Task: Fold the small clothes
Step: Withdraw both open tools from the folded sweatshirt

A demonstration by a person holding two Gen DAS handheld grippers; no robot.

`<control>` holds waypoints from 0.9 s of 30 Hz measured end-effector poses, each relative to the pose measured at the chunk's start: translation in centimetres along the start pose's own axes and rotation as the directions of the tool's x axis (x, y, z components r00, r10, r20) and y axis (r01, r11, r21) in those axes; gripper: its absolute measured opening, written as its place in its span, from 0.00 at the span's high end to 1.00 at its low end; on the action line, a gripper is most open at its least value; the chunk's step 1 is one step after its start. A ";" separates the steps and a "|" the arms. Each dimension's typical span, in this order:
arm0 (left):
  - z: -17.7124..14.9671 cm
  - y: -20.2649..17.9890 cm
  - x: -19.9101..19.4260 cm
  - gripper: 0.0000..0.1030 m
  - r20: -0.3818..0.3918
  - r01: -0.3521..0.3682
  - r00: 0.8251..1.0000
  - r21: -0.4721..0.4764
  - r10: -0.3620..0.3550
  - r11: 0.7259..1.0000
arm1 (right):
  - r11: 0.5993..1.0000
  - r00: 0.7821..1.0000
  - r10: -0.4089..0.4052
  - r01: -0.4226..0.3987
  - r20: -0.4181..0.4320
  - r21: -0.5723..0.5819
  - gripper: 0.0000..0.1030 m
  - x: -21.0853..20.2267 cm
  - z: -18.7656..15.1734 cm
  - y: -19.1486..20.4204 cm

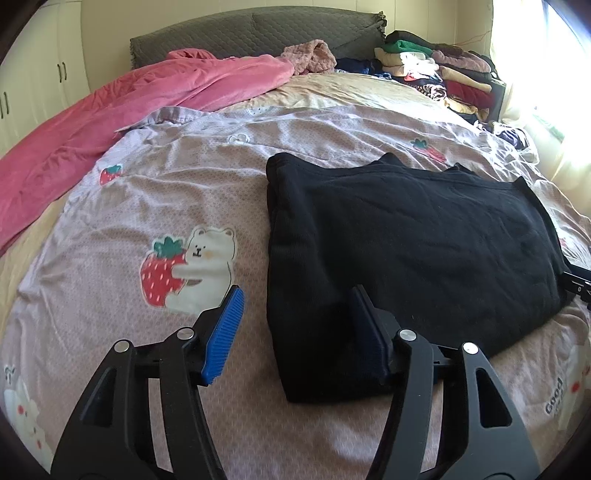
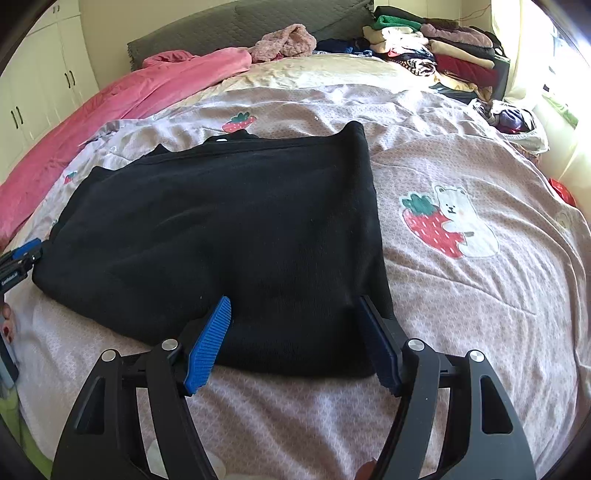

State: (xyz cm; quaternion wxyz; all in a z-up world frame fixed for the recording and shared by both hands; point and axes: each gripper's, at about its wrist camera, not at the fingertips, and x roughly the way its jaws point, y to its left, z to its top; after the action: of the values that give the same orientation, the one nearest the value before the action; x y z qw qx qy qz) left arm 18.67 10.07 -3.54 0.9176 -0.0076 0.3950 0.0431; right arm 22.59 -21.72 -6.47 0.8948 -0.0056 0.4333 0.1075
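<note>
A black garment (image 1: 406,243) lies folded flat on the pink strawberry-print bedsheet (image 1: 147,192); it also shows in the right wrist view (image 2: 229,229). My left gripper (image 1: 295,321) is open at the garment's near left corner, its right finger over the cloth and its left finger over the sheet. My right gripper (image 2: 295,332) is open at the garment's near right corner, both blue pads (image 2: 208,343) just above the cloth's front edge. Neither holds anything. The right gripper's tip shows in the left view (image 1: 578,284), the left gripper's in the right view (image 2: 18,258).
A pink blanket (image 1: 110,118) lies along the bed's left side. A pile of folded clothes (image 1: 443,70) sits at the back right by the grey headboard (image 1: 240,33). White cupboards (image 1: 33,74) stand at left, a bright window at right.
</note>
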 end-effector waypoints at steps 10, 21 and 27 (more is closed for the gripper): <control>-0.5 0.4 -3.1 0.36 0.011 0.009 1.000 -0.025 -0.009 1.000 | 0.998 0.995 0.058 -0.056 0.077 -0.030 0.19 -4.0 0.2 2.2; -0.6 4.6 -6.7 0.20 0.036 -0.049 0.998 -0.103 0.053 0.993 | 0.968 0.977 0.181 -0.156 0.115 -0.195 0.08 -5.0 1.6 11.1; -0.7 7.5 -7.7 0.15 0.037 -0.065 0.997 -0.151 0.071 0.986 | 0.942 0.970 0.223 -0.188 0.101 -0.277 0.07 -4.3 1.7 15.7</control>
State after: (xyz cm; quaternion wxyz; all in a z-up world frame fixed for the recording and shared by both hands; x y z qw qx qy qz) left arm 12.25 16.94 1.74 0.9205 -0.0620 0.3715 0.1040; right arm 18.25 -6.99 -0.76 0.8963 -0.0729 0.3537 0.2573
